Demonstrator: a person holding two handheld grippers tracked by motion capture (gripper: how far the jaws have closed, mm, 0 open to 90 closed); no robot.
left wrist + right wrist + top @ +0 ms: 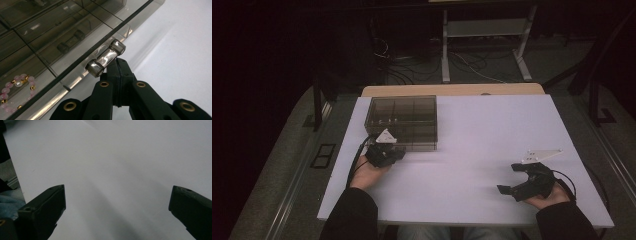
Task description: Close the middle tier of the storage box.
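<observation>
The left tongs are pinched shut right at the clear handle on the front edge of the smoky box, which sits at ten o'clock on the desk. This looks like the lid-opening step; next, lift the handle gently upward. The right tongs rest wide apart, holding nothing, at four o'clock.
</observation>
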